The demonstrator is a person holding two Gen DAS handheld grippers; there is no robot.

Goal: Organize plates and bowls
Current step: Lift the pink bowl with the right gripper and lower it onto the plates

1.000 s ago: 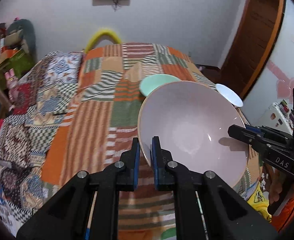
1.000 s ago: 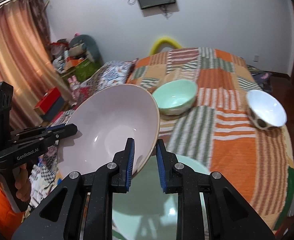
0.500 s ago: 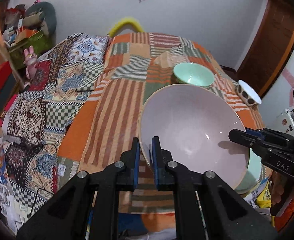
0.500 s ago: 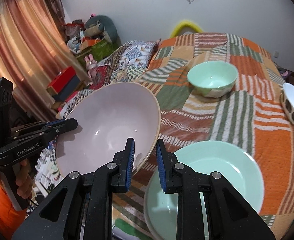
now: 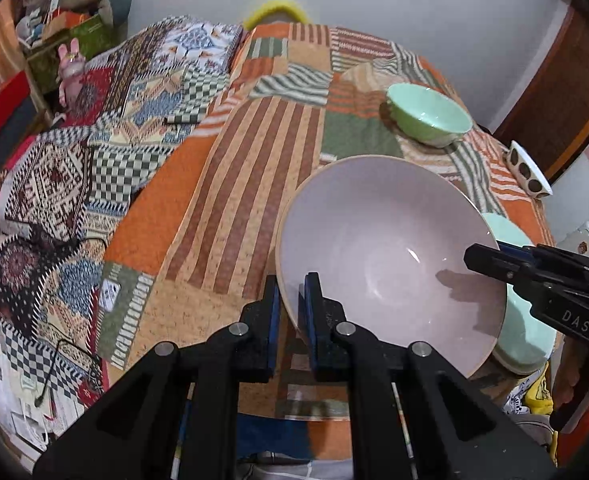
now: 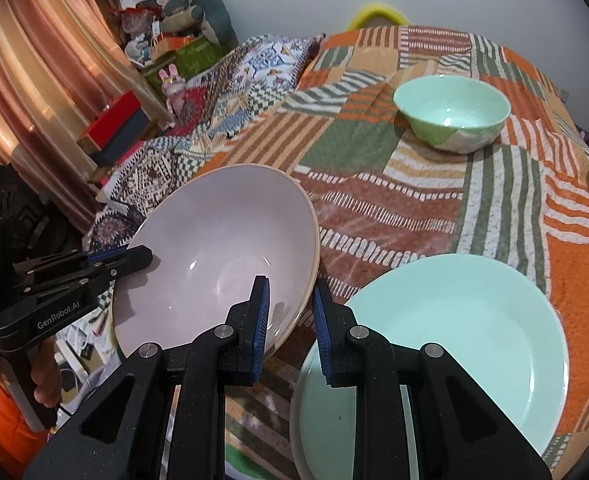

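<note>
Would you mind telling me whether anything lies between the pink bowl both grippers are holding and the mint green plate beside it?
Nothing visible does. The pink bowl is gripped at opposite rims by the left gripper and right gripper, and only bare bedspread shows beside the mint green plate, whose surface is bare.

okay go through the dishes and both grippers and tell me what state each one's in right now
Large pale pink bowl: held in the air, tilted, gripped on two sides of its rim.
Left gripper: shut on the bowl's rim.
Right gripper: shut on the opposite rim.
Mint green plate: lying flat, empty.
Small green bowl: upright, empty.
</note>
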